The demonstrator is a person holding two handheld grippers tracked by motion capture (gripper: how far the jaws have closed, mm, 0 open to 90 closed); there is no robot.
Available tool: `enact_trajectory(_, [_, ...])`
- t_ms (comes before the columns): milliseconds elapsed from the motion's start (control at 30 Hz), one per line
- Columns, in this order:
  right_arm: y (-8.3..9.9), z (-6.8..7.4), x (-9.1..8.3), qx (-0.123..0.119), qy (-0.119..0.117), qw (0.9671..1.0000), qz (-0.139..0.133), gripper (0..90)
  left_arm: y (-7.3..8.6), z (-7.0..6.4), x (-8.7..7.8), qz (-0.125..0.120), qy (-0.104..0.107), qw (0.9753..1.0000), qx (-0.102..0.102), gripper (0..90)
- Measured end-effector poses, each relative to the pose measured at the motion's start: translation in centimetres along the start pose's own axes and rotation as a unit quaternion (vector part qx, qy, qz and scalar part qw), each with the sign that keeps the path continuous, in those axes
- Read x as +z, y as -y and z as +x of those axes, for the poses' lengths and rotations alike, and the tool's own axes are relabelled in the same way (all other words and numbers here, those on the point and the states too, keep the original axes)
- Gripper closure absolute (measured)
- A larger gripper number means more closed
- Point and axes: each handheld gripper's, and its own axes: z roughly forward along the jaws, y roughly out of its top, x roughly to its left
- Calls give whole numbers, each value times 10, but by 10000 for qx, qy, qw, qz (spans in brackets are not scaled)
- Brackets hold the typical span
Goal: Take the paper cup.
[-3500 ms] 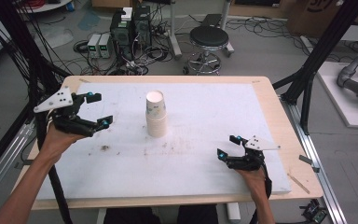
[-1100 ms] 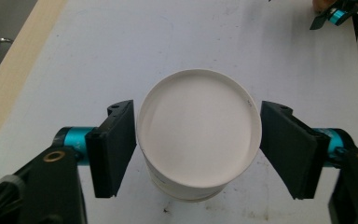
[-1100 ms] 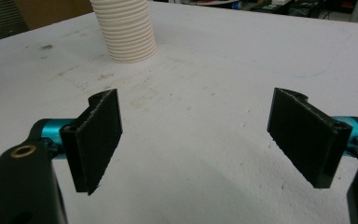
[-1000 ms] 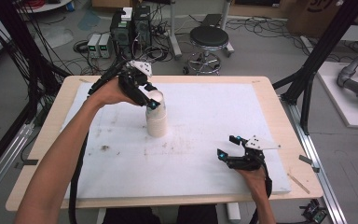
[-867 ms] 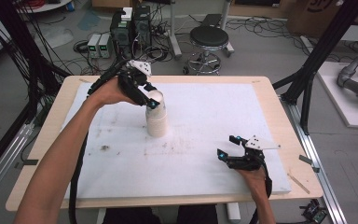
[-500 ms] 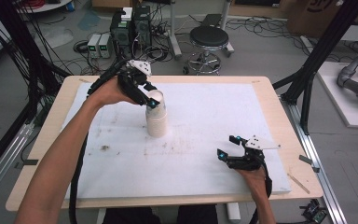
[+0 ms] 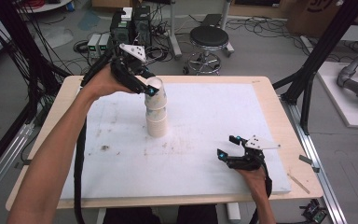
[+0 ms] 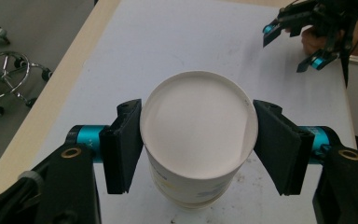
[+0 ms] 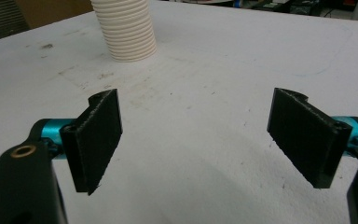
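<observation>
With its jaws clamped on the rim of the top paper cup, the left gripper seems to be unstacking it from the cup stack mid-worktop (next: lift straight up), while the right gripper idles at four o'clock, jaws apart.

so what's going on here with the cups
A person is working at a table with a gripper in each hand. The left gripper is around the top paper cup, which sits tilted above the rest of the stack. The right gripper rests open near the front edge, holding nothing.
</observation>
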Motion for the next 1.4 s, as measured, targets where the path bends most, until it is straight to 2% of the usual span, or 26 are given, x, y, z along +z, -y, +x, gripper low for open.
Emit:
enact_trajectory(67, [0,0,0,-1,1,10000,0,180,-3,-1,-4,2,-40,10000,20,362])
enact_trajectory(100, [0,0,0,-3,4,10000,-3,180,-7,-2,-12,-16,-85,10000,45,363])
enact_trajectory(233, [0,0,0,21,-17,10000,13,180,-15,-5,-26,-127,-141,9998,69,365])
enact_trajectory(467, [0,0,0,-7,6,10000,-3,180,-16,-11,-35,-215,-185,9996,81,364])
enact_trajectory(533, [0,0,0,-6,4,10000,-8,180,-15,-16,-37,-308,-144,9994,87,364])
enact_trajectory(633, [0,0,0,-1,9,10000,-12,180,-10,-26,-40,-591,-106,9982,44,363])
enact_trajectory(833, [0,0,-1,18,20,10000,-60,180,0,-47,-45,-853,-29,9964,21,362])
enact_trajectory(967, [0,0,-1,59,16,10000,-17,180,13,-65,-45,-1108,7,9938,10,363])
enact_trajectory(1233, [0,0,-1,60,20,10000,-15,179,42,-96,-37,-1636,184,9863,69,363])
enact_trajectory(1400, [0,0,-1,17,49,10000,-53,180,64,-108,-25,-2011,252,9792,-16,363])
